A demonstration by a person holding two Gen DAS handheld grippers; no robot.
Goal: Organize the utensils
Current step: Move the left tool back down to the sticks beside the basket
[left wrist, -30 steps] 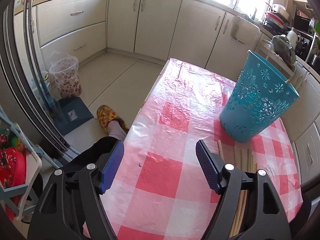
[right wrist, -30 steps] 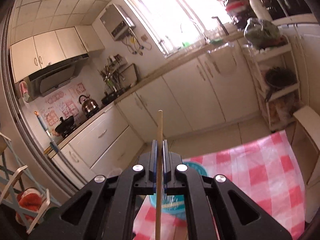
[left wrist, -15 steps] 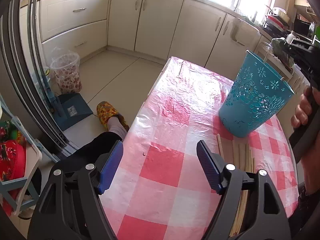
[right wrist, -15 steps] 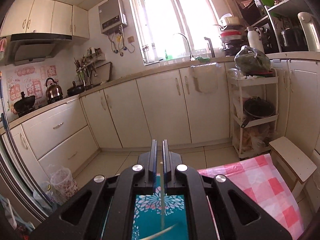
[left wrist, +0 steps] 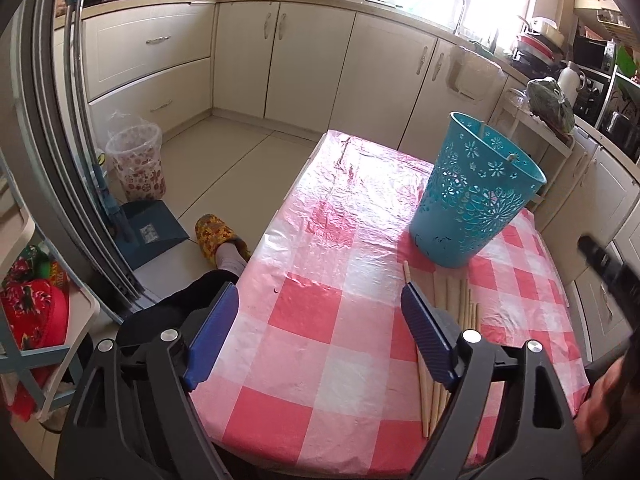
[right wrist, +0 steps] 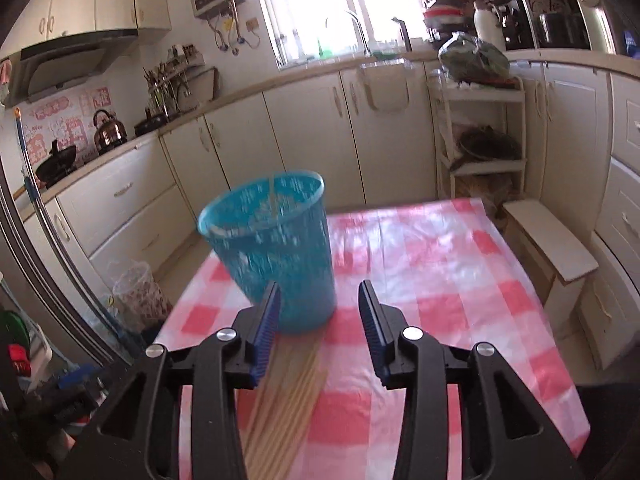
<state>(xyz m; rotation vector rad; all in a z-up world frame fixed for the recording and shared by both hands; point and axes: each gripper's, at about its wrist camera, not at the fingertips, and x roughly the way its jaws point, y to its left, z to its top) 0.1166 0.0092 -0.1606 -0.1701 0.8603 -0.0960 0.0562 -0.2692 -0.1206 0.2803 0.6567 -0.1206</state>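
Note:
A turquoise perforated basket [left wrist: 476, 196] stands upright on the red-and-white checked table [left wrist: 320, 320]; chopstick tips show at its rim. It also shows in the right wrist view [right wrist: 276, 248], with a chopstick [right wrist: 273, 200] inside. Several wooden chopsticks [left wrist: 452, 320] lie flat on the cloth in front of the basket, partly hidden by my left gripper; they also show in the right wrist view [right wrist: 288, 400]. My left gripper [left wrist: 316, 340] is open and empty over the near table edge. My right gripper [right wrist: 318, 336] is open and empty, above the loose chopsticks, just short of the basket.
Cream kitchen cabinets [left wrist: 280, 60] run along the far walls. A clear bin [left wrist: 138, 164] and a dustpan [left wrist: 152, 232] stand on the floor left of the table. A slippered foot [left wrist: 220, 236] is beside the table. A white shelf rack [right wrist: 480, 128] stands at the right.
My right gripper held a chopstick upright, moved it over the basket and opened; the chopstick is now in the basket, and the gripper has dropped back toward the table. The left gripper barely moved.

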